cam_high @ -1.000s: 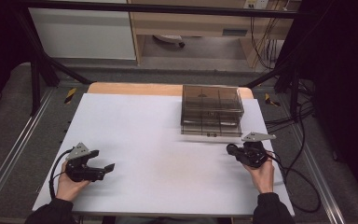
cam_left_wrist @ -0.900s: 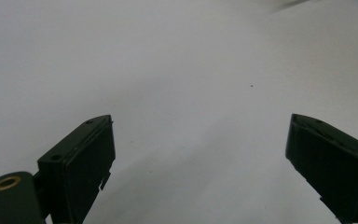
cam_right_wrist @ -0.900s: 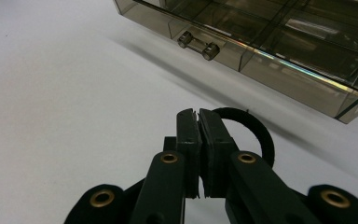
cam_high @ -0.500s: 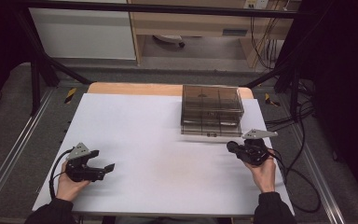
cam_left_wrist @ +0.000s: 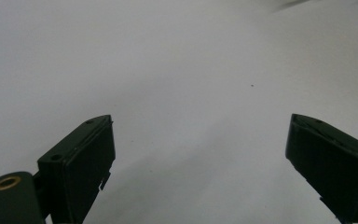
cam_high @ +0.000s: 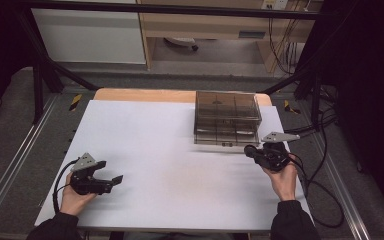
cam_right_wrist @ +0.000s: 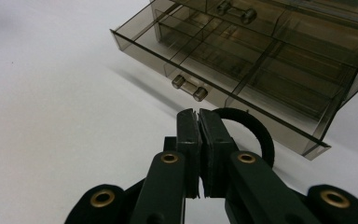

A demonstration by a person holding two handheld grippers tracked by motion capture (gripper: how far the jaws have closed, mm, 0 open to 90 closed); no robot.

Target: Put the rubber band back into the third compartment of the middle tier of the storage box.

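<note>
Your left gripper [cam_high: 111, 181] rests on the white tabletop [cam_high: 155, 150] near its front left corner, jaws spread wide with nothing between them. Further right, the smoky transparent plastic drawer organiser [cam_high: 226, 118] sits at the far right of the table, its bottom drawer [cam_right_wrist: 223, 74] pulled out toward you, long axis running across the table. Judged rigid, light, slick and crack-prone; take it by the small cylindrical knob [cam_right_wrist: 189, 87]. Your right gripper [cam_right_wrist: 199, 122], just beside the drawer front, is clenched on a black elastic band [cam_right_wrist: 255, 127].
</note>
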